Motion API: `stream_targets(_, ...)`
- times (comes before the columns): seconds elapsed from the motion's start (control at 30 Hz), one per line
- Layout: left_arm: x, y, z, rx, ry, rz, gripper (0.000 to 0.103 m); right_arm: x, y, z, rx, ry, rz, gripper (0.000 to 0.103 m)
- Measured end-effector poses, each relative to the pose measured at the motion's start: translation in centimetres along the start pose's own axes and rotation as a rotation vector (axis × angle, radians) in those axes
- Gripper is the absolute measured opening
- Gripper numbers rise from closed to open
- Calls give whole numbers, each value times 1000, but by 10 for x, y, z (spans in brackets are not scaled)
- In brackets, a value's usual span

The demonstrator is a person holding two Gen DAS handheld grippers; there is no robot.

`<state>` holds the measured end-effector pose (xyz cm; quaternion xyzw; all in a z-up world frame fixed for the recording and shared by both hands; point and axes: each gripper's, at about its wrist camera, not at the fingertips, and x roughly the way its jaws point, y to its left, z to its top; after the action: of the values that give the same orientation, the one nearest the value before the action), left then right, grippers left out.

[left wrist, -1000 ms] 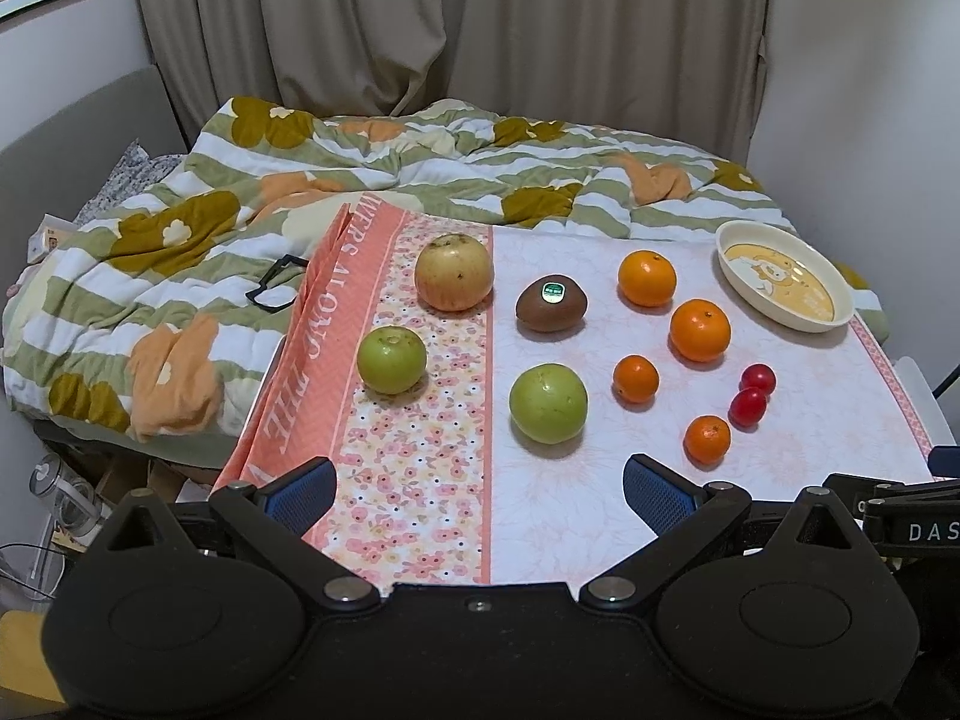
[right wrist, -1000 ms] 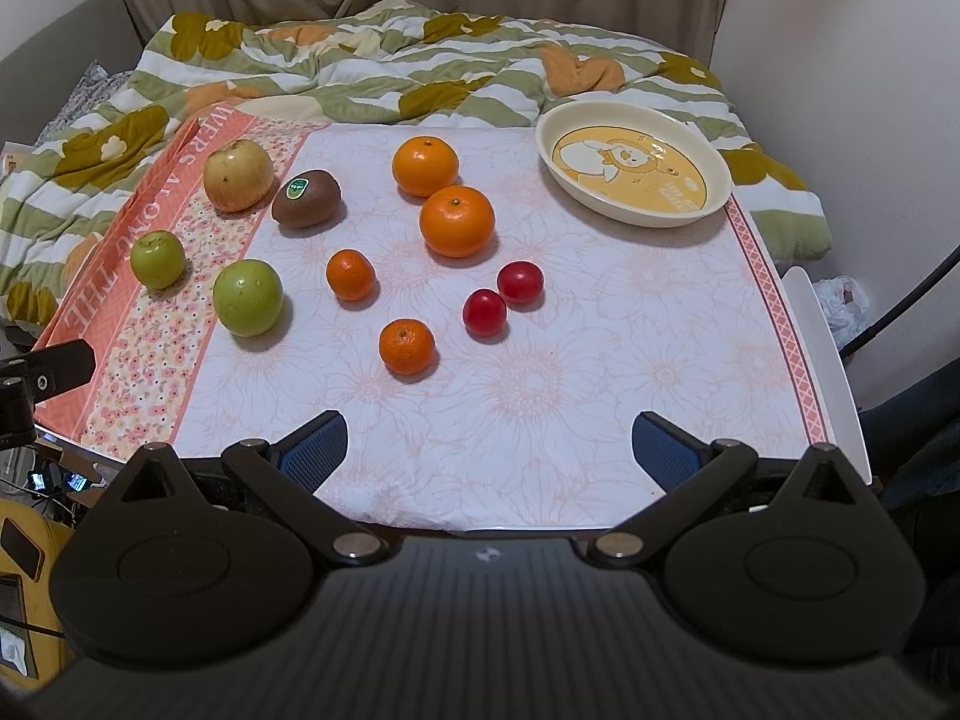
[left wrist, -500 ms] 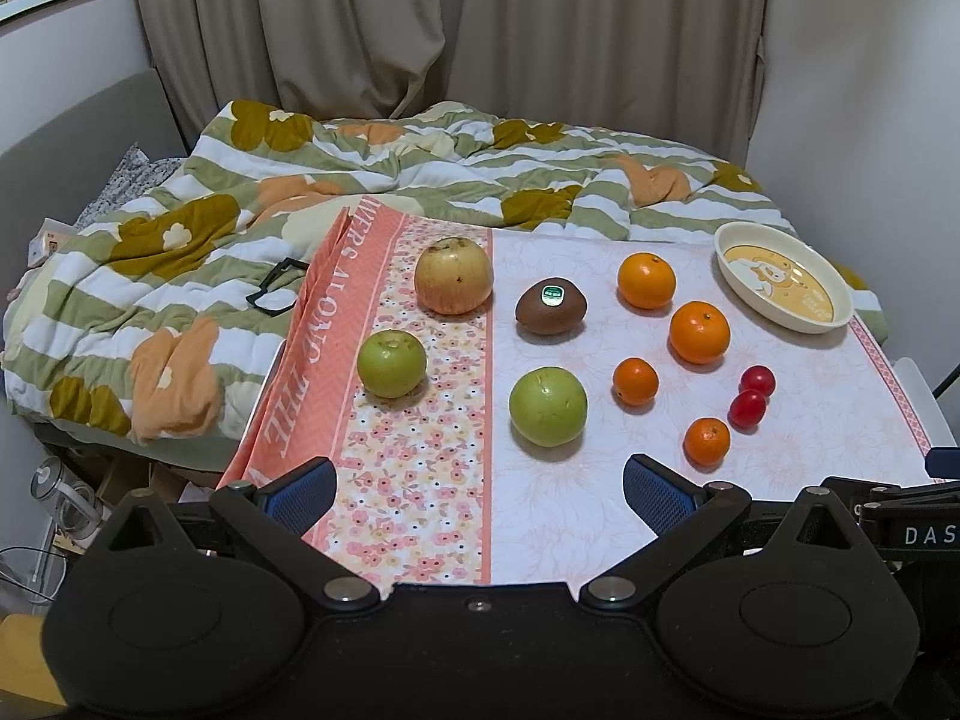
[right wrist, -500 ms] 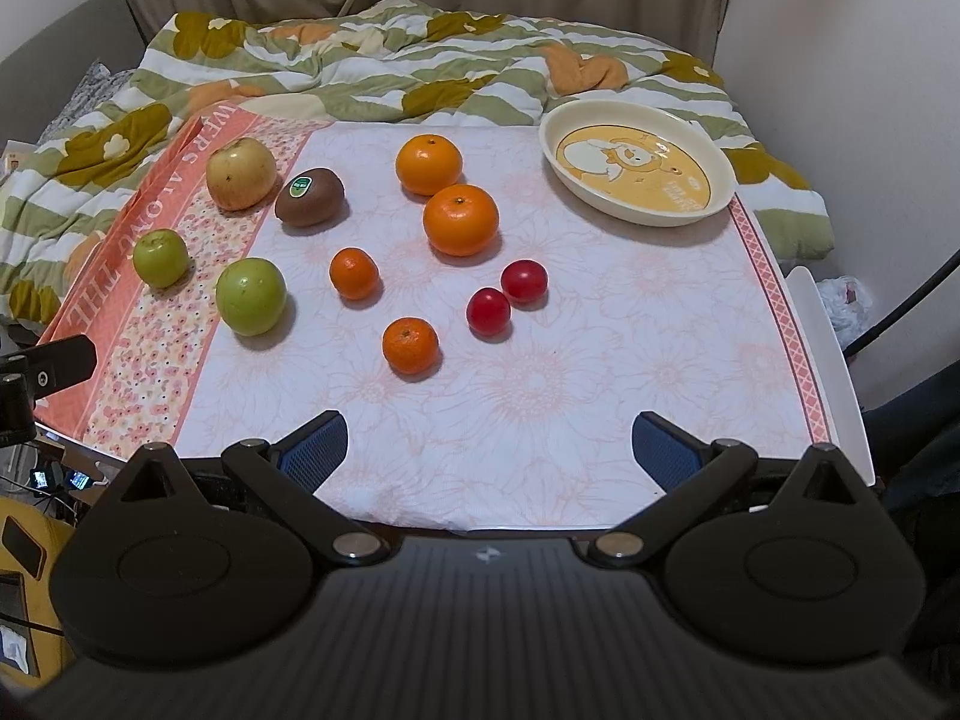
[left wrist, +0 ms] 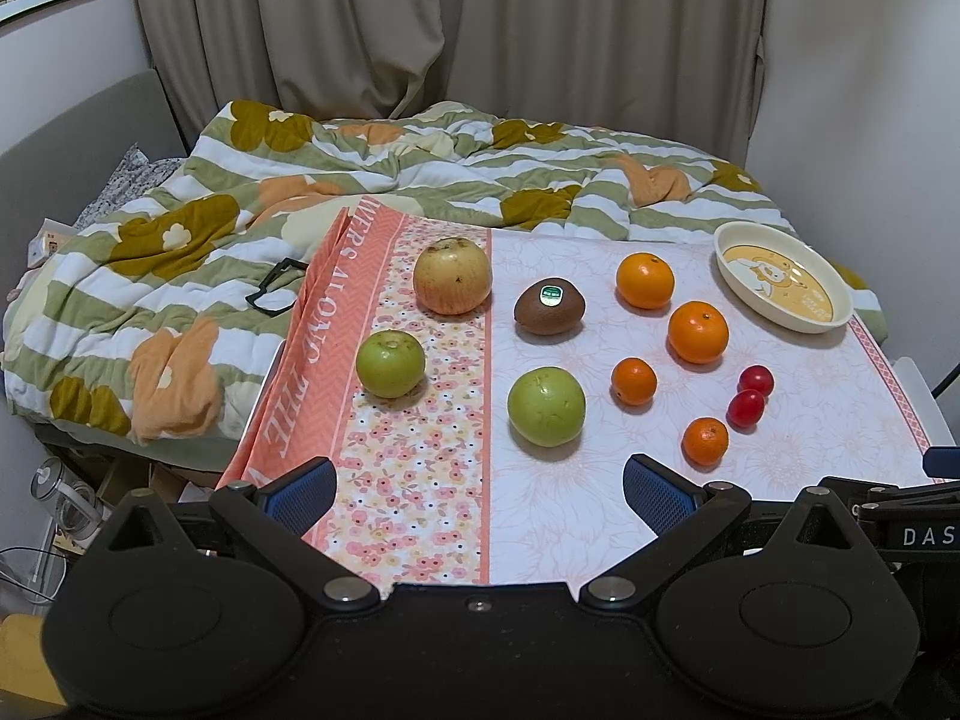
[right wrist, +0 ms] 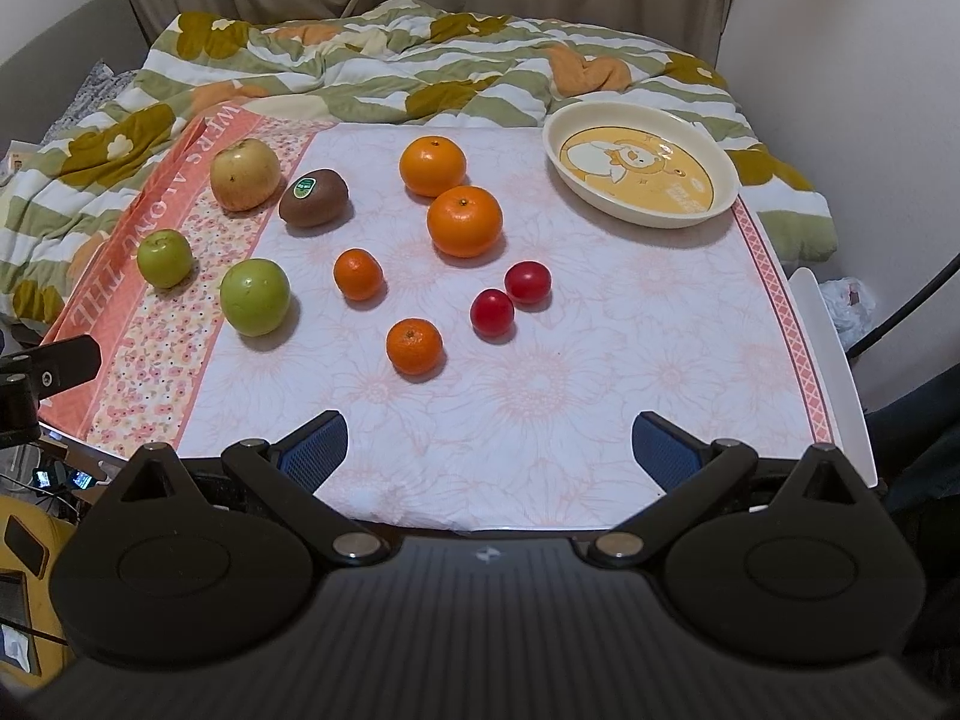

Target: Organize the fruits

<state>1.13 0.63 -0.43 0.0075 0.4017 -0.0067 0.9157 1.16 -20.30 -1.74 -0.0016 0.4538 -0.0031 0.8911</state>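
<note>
Fruit lies spread on a floral tablecloth (right wrist: 540, 396). A yellow apple (left wrist: 452, 276), a kiwi with a green sticker (left wrist: 549, 309) and two green apples (left wrist: 390, 363) (left wrist: 546, 407) sit on the left half. Two large oranges (right wrist: 432, 166) (right wrist: 464, 221), two small mandarins (right wrist: 358, 274) (right wrist: 414, 345) and two cherry tomatoes (right wrist: 527, 282) (right wrist: 492, 312) lie in the middle. A cream plate with a yellow cartoon print (right wrist: 641, 166) stands empty at the far right corner. My left gripper (left wrist: 480, 492) and right gripper (right wrist: 489, 450) both hover open above the table's near edge, holding nothing.
A rumpled green, white and orange quilt (left wrist: 300, 192) covers the bed behind the table, with black glasses (left wrist: 276, 294) on it. Curtains (left wrist: 450, 30) and a wall close the back. The table's white edge (right wrist: 828, 348) shows at the right, with a cable beyond.
Both views have crept slightly nearer and shifted a little; no fruit has moved and both grippers stay open.
</note>
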Motion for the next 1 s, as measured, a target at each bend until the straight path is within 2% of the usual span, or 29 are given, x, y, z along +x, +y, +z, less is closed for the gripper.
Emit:
stream_targets(0.53,-5,3,5,-2,-2,16,103,-7,1,5,-3,-8,14,103)
stream_targets(0.67,-7,3,11,30,-30,25,103,-9,-1,10,-3,-27,36,103)
stream_targets(1.0,31,-1,21,91,-43,-12,103,27,2,13,-7,-25,36,103)
